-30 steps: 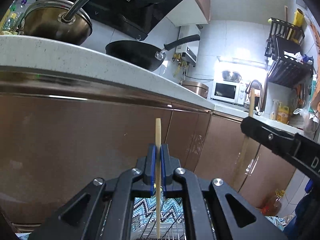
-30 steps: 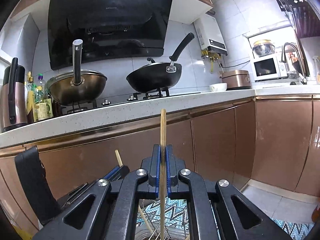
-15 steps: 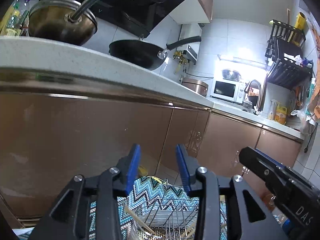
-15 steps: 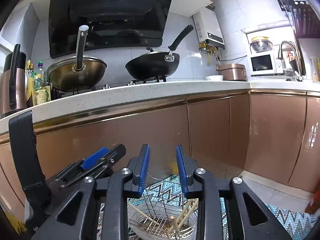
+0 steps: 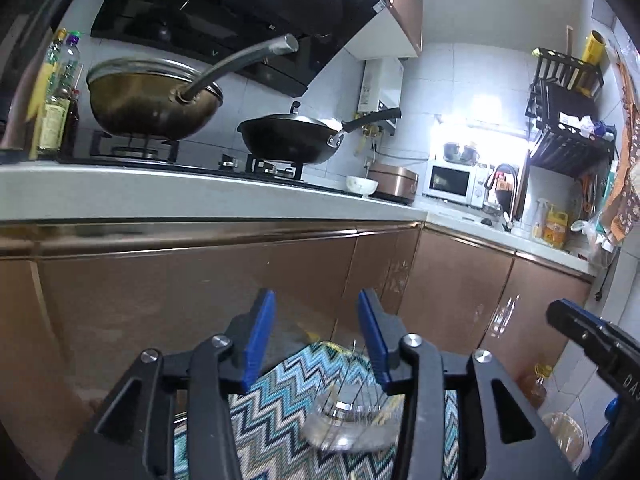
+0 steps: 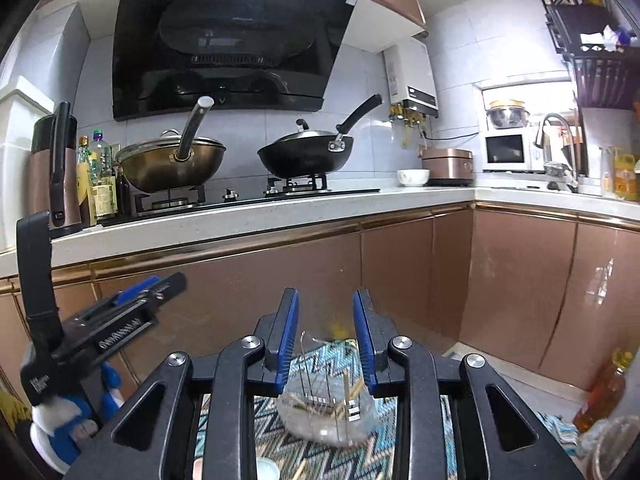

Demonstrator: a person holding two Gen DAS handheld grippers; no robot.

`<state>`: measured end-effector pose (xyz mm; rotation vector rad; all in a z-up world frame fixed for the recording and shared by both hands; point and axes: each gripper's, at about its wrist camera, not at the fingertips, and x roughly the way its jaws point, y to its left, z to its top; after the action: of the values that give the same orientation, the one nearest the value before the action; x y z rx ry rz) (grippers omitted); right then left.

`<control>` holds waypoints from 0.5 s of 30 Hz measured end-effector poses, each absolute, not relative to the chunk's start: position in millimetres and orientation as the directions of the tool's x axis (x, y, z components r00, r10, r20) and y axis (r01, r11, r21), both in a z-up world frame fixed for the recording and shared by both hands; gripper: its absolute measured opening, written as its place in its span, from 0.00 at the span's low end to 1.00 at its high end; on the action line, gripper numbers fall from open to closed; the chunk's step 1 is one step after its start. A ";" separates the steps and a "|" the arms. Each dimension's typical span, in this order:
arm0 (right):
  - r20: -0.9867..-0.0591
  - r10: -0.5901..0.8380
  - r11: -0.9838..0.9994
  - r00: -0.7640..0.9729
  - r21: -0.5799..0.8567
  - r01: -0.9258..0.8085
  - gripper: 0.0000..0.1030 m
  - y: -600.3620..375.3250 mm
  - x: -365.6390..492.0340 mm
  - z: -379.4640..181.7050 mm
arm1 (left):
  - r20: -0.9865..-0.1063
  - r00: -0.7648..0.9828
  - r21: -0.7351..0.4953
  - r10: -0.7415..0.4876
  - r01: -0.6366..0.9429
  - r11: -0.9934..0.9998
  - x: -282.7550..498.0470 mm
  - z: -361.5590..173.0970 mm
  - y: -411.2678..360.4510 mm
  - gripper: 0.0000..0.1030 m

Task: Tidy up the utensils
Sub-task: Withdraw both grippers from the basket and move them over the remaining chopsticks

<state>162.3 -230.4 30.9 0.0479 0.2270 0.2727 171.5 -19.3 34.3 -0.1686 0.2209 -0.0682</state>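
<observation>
Nothing is held between the blue pads of the left gripper (image 5: 316,336), whose jaws are opening. Right gripper (image 6: 326,334) is likewise parted and empty. Wooden chopsticks (image 6: 352,394) are seen in the clear wire-lined basket (image 6: 328,420) on the zigzag-patterned mat (image 6: 320,364).

Two woks on the stove (image 6: 240,196): left wok (image 6: 172,164) and right wok (image 6: 306,156), hood (image 6: 228,36) right above. Bottles (image 6: 100,176) left of the stove, next to a kettle (image 6: 52,172). Further right along the counter (image 6: 280,210): bowl (image 6: 413,177), then cooker (image 6: 447,166), then microwave (image 6: 506,152) in the corner, faucet (image 6: 558,140) past that. Rack (image 5: 568,120) up on the right wall. Cabinets (image 6: 400,272) under the counter. Down on the floor, rug (image 6: 320,360) with a basket (image 6: 332,408) on it, chopsticks (image 6: 352,394) inside. Oil bottle (image 6: 604,392) on the floor off to the right.
</observation>
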 end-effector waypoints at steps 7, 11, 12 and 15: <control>-0.237 0.254 0.966 0.938 0.103 -0.236 0.27 -237.5 109.4 43.8 | -0.265 0.958 -0.129 -0.111 0.079 0.989 111.4 49.7 -14.8 0.40; -0.239 0.255 0.965 0.937 0.116 -0.234 0.27 -239.4 79.7 52.1 | -0.281 0.951 -0.126 -0.126 0.093 0.988 77.7 57.4 -15.5 0.40; -0.237 0.255 0.965 0.937 0.114 -0.234 0.27 -239.5 71.9 54.5 | -0.284 0.950 -0.126 -0.129 0.096 0.987 71.3 59.1 -16.1 0.40; -0.227 0.262 0.964 0.938 0.117 -0.241 0.27 -240.9 48.3 61.7 | -0.288 0.948 -0.117 -0.140 0.110 0.987 47.7 66.0 -19.6 0.40</control>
<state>48.3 -240.9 61.7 0.0878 0.2440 0.2571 47.7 -19.6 66.0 -0.0998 0.2996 -0.1274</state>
